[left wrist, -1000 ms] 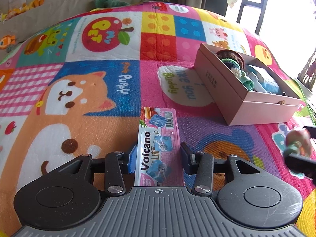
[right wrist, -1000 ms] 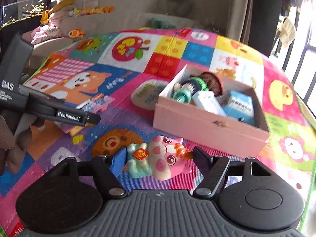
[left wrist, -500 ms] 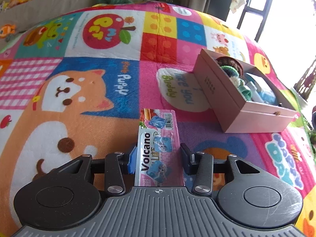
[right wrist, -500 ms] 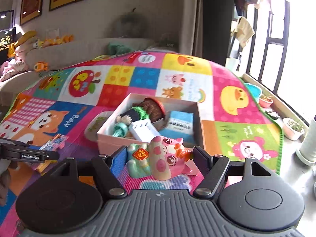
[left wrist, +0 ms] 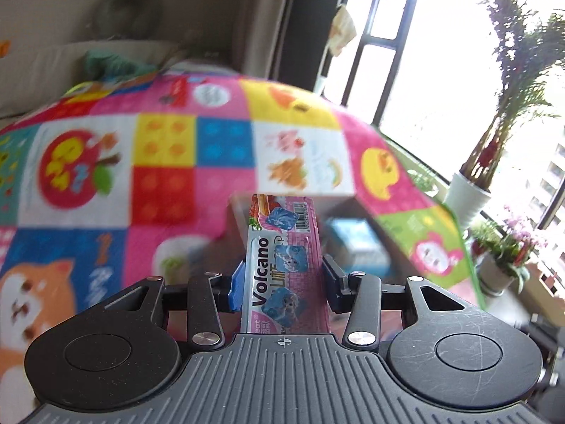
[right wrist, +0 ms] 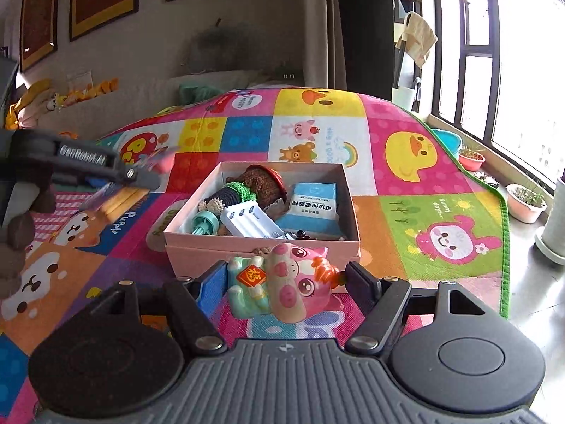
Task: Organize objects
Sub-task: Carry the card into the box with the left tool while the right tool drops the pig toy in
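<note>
While the colourful play mat (right wrist: 406,176) spreads beneath both tools, the pink box (right wrist: 261,247) sits just ahead of the right gripper (right wrist: 282,282), whose jaws clamp a pig figurine (right wrist: 286,282). Between its own fingers, the left gripper (left wrist: 282,279) pinches a Volcano packet (left wrist: 284,265), held above the mat.

"Volcano" on pink packet (left wrist: 284,265); "GenRobot.AI" on left gripper (right wrist: 83,159); "Sunny days" and "Puppy" on play mat (right wrist: 441,208); Chinese text on blue pack (right wrist: 312,206)
</note>
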